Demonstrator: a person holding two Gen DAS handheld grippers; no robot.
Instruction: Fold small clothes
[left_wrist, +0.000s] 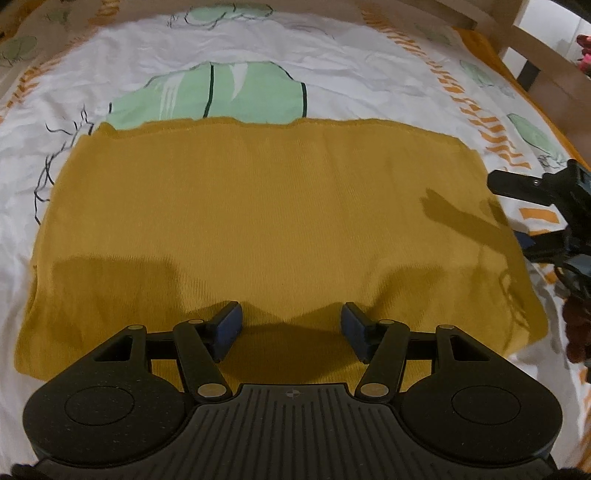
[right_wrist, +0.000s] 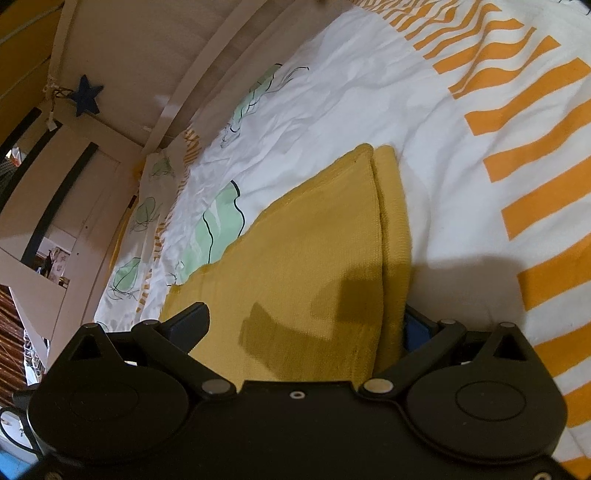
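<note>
Garment position: the mustard garment (left_wrist: 273, 221) is being shown laid flat on the bed (left_wrist: 258, 62), its long axis running side to side across the left wrist view.
Fold state: a doubled layer with a seam line is being seen along the right edge (right_wrist: 384, 236), so a first fold is judged done.
Left gripper (left_wrist: 291, 328): it is being held over the near hem, jaws wide apart, nothing gripped; contact with the cloth cannot be told.
Right gripper (right_wrist: 306, 328): it is being held at the garment's right end, jaws apart, with the cloth lying between the fingers and not clamped.
Nearer gripper: the right one is judged nearer the folded edge, the left nearer the middle of the hem.
</note>
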